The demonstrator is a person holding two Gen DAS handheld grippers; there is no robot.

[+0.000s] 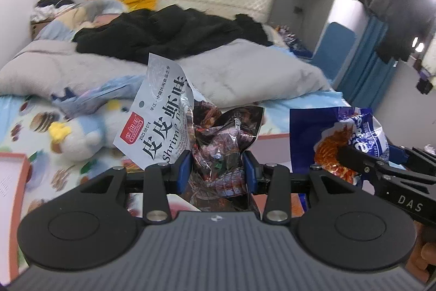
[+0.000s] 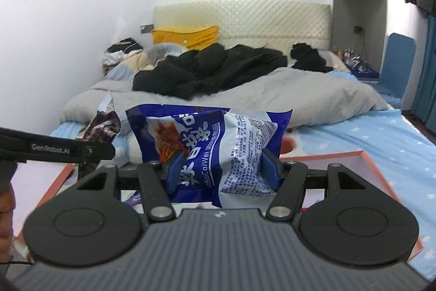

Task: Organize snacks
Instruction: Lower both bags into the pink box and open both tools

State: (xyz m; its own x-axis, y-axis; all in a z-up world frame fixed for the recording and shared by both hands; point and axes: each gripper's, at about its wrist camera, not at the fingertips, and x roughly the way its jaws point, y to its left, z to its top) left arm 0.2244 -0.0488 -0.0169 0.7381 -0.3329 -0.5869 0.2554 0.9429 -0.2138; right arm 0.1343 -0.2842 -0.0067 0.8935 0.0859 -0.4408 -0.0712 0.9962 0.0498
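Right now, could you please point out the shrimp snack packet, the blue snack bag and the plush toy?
shrimp snack packet (image 1: 160,124): left wrist view, white printed front.
blue snack bag (image 2: 239,143): right wrist view, white text panel.
plush toy (image 1: 81,132): left wrist view, pale body.

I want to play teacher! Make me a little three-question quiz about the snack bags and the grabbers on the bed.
1. True or false: the left gripper is empty.
2. What colour is the crinkly plastic snack bag clamped in the right gripper?
3. Which lies under both held bags: A) orange-rimmed shallow box, B) yellow cloth bag?

Key: 1. False, it grips a dark shrimp-picture snack packet. 2. Blue and white. 3. A.
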